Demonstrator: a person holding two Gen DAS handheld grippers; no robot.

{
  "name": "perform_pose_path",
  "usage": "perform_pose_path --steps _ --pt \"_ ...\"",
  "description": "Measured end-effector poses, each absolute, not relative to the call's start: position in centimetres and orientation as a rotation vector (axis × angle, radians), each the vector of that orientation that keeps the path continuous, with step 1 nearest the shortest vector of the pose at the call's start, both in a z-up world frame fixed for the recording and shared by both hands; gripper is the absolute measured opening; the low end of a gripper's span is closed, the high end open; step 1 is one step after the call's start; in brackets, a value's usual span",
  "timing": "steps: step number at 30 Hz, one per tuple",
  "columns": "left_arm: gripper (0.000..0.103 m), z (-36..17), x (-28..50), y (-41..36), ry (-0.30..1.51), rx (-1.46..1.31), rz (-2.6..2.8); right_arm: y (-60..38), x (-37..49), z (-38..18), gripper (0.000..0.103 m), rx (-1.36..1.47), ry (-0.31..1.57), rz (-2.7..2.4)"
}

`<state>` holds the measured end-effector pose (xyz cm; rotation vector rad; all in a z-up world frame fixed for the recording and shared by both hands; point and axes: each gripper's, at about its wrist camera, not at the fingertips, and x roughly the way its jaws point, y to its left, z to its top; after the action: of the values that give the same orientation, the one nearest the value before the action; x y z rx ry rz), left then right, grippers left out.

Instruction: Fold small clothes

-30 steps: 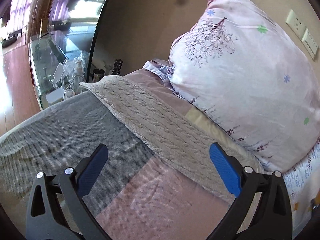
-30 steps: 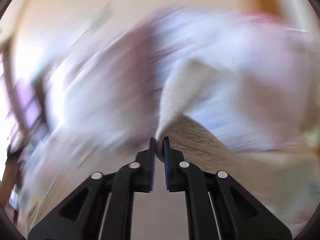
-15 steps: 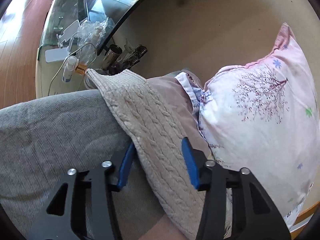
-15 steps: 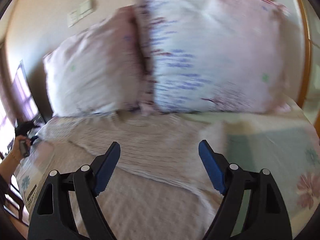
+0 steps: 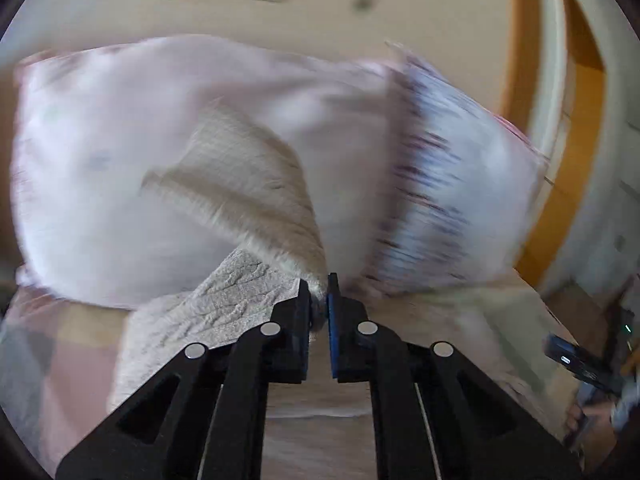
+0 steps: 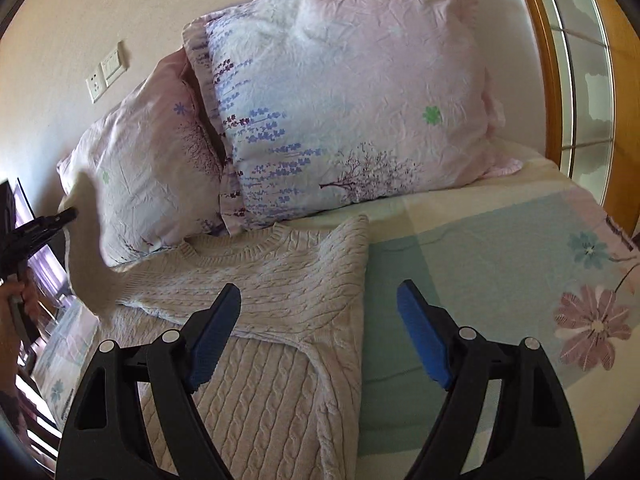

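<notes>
A cream cable-knit sweater lies on the bed, its right sleeve folded across the body. My right gripper is open and empty just above the sweater's middle. My left gripper is shut on the sweater's left sleeve and holds it lifted in front of the pillows; that view is blurred by motion. The raised sleeve and the left gripper also show at the left edge of the right wrist view.
Two pink floral pillows lean against the wall behind the sweater. The flowered bedsheet spreads to the right. A wooden window frame borders the bed's right side. Wall sockets are up left.
My left gripper closed on the sweater's left sleeve and lifted it, swinging toward the pillows. My right gripper let go of the right sleeve, opened, and now hovers steady.
</notes>
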<state>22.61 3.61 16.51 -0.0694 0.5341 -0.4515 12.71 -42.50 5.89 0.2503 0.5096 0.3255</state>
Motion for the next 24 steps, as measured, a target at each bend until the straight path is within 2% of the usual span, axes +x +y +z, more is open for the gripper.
perform_pose_path --steps 2,4,6,8,9,13,18,21,23,24 --pt "0.028 14.8 22.3 -3.2 0.612 0.007 -0.594 -42.4 12.6 5.5 0.081 0.262 0.537 0.342" --pt "0.033 12.4 21.4 -7.8 0.709 0.12 -0.633 -42.9 11.6 5.1 0.081 0.265 0.575 0.347" --pt "0.038 11.2 19.7 -7.1 0.715 0.18 -0.582 -44.1 9.9 4.8 0.081 0.263 0.597 0.349" --pt "0.059 10.6 17.5 -2.5 0.717 0.132 -0.509 -45.5 8.4 4.2 0.081 0.287 0.628 0.354" --pt "0.061 10.4 17.3 0.6 0.736 0.09 -0.478 -46.5 7.6 3.6 0.08 0.325 0.658 0.371" --pt "0.061 7.4 12.3 10.0 0.838 -0.063 -0.34 -48.5 5.3 0.4 0.059 0.503 0.778 0.47" --pt "0.06 3.6 5.5 15.5 0.93 -0.319 -0.336 -47.6 2.0 -2.0 0.049 0.559 0.827 0.543" --pt "0.056 2.3 2.0 15.9 0.909 -0.394 -0.363 -46.4 0.2 -2.8 0.035 0.622 0.865 0.65" --pt "0.039 1.8 0.6 15.3 0.922 -0.463 -0.42 -45.6 -0.9 -3.4 0.025 0.642 0.886 0.71" --pt "0.037 1.3 -0.1 15.3 0.933 -0.505 -0.448 -45.2 -1.6 -3.7 0.023 0.648 0.9 0.738"
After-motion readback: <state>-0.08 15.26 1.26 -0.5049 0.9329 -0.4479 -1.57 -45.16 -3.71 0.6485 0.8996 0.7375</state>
